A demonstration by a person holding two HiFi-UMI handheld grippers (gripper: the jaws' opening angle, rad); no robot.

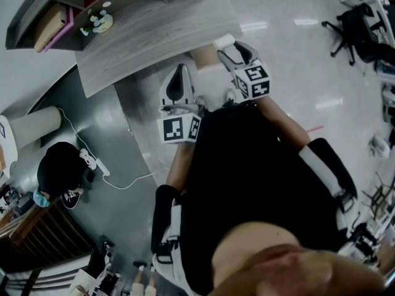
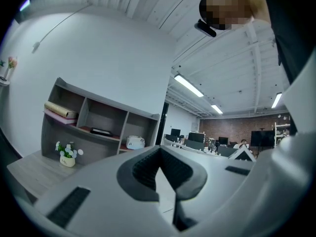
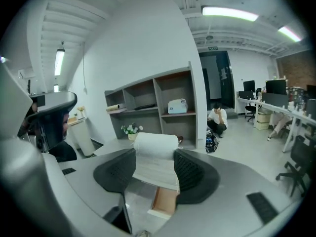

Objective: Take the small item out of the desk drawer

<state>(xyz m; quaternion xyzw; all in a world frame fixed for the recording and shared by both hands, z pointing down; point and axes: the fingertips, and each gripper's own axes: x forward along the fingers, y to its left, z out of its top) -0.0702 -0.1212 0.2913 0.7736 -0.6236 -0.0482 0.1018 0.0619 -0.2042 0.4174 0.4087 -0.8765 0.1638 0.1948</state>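
Between jaws of right hand-held gripper (image 3: 155, 171), white roll (image 3: 155, 149) clamped, drawer (image 3: 164, 205) beyond

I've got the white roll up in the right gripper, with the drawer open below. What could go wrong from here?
1. The white roll is pinched only between the right gripper's pads, and its rolled end sticks past the tips. If the grip eases, it may slip and drop back into the open drawer or beside it.
2. The drawer stands out from the desk, so a careless lowering of the gripper could knock it.
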